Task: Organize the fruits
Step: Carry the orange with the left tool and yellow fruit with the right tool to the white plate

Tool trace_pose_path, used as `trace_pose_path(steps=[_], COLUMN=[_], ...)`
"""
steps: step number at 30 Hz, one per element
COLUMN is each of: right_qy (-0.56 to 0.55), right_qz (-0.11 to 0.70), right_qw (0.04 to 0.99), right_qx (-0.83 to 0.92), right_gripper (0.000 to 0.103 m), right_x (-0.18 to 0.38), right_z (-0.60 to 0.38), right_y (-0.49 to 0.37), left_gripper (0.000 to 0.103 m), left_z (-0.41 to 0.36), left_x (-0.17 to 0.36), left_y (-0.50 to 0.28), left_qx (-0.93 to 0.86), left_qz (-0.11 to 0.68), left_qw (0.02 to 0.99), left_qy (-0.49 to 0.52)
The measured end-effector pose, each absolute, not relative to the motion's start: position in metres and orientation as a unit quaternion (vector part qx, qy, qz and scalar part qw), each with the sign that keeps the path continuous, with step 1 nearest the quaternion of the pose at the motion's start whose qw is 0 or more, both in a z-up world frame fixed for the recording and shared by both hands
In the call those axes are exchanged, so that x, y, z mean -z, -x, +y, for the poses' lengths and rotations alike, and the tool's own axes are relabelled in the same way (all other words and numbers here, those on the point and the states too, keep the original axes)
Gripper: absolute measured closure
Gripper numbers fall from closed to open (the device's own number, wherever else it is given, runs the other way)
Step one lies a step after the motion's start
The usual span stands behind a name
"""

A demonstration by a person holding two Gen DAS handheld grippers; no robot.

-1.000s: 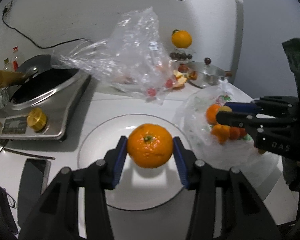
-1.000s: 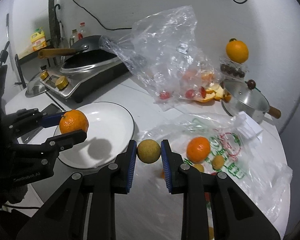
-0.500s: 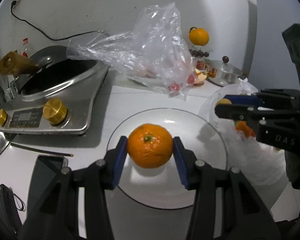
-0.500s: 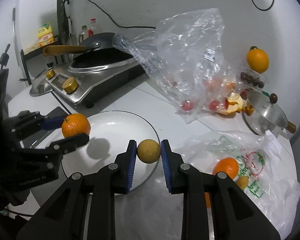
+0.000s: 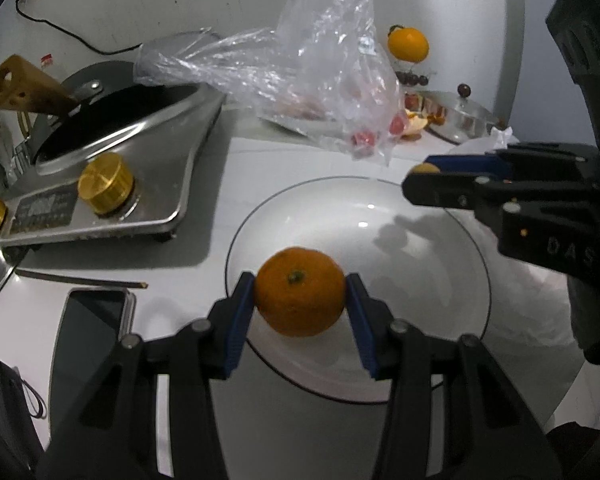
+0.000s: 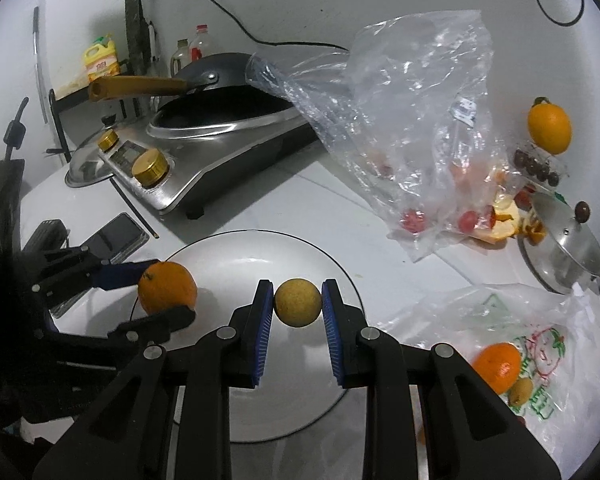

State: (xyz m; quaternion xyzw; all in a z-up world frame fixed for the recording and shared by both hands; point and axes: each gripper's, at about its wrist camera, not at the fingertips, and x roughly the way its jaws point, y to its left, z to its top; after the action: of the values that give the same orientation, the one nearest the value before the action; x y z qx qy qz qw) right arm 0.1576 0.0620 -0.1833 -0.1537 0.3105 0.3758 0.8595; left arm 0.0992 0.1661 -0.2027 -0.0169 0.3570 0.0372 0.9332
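My left gripper [image 5: 300, 300] is shut on an orange [image 5: 299, 291] and holds it over the near left part of a white plate [image 5: 420, 280]. My right gripper [image 6: 298, 307] is shut on a small yellow-brown round fruit [image 6: 298, 302], above the plate [image 6: 260, 248]. In the right wrist view the left gripper [image 6: 156, 292] with the orange [image 6: 167, 288] is at the plate's left rim. In the left wrist view the right gripper [image 5: 420, 178] hangs over the plate's far right rim.
A printed plastic bag [image 6: 540, 344] holding another orange [image 6: 497, 366] and small fruit lies right of the plate. A clear bag [image 6: 400, 120] with red fruit lies behind. An induction cooker with a wok [image 6: 220, 128], a phone [image 5: 90, 328], a pot lid [image 6: 560, 240] stand around.
Both grippers have moved left, away from the printed bag, and now hold their fruits over the plate. Both stay shut on their fruit.
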Motion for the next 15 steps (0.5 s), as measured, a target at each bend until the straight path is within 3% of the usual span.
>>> trace_pose_path(steps=[15], right_qy=[0.158], right_qz=[0.328], right_qw=[0.843], right_qx=[-0.397], right_gripper=[0.076], right_x=[0.196], right_z=[0.094], right_y=[-0.166], left_gripper=[0.054], left_z=[0.186], left_x=[0.191], left_y=[-0.088], left_qx=[-0.039], left_qz=[0.331], left_qw=[0.942], left_qy=[0.047])
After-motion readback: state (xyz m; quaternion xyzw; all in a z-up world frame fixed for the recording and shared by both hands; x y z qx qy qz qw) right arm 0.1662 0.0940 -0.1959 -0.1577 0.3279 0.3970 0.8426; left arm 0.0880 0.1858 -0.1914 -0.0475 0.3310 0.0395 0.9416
